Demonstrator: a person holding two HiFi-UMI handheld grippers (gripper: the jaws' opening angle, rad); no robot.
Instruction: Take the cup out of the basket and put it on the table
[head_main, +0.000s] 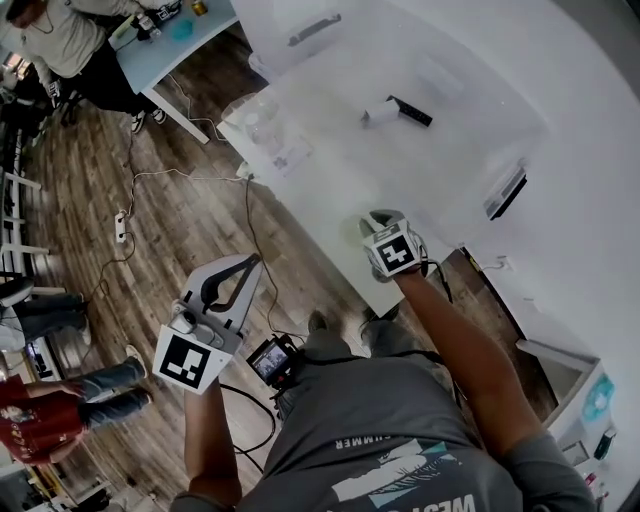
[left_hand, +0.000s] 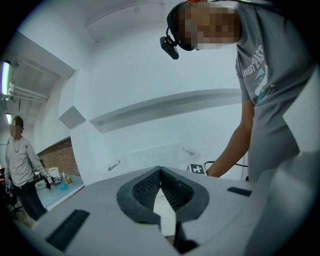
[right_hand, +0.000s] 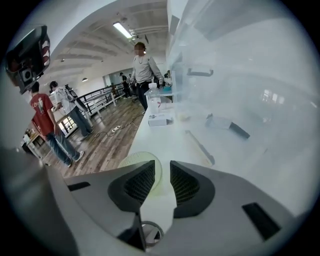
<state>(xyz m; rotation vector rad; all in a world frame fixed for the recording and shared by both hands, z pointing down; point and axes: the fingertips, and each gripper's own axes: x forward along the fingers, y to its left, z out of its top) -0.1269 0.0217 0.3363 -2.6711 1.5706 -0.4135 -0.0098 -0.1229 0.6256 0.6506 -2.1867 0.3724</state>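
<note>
A pale yellow-green cup (right_hand: 142, 164) stands on the white table (right_hand: 165, 140) near its front edge. My right gripper (right_hand: 159, 170) is open right at it; its left finger covers part of the rim and the cup's edge reaches into the gap. In the head view this gripper (head_main: 380, 228) hovers at the table edge and hides the cup. The basket is a clear plastic bin (head_main: 420, 70) farther back on the table, with a white and black item (head_main: 396, 112) in it. My left gripper (head_main: 250, 265) is shut and empty, raised over the floor away from the table.
A small white box (right_hand: 160, 119) and a bottle (right_hand: 153, 92) stand further along the table. Cables and a power strip (head_main: 120, 226) lie on the wooden floor. Several people stand around, one by a blue table (head_main: 170, 45). The bin's wall (right_hand: 235, 85) rises close at my right.
</note>
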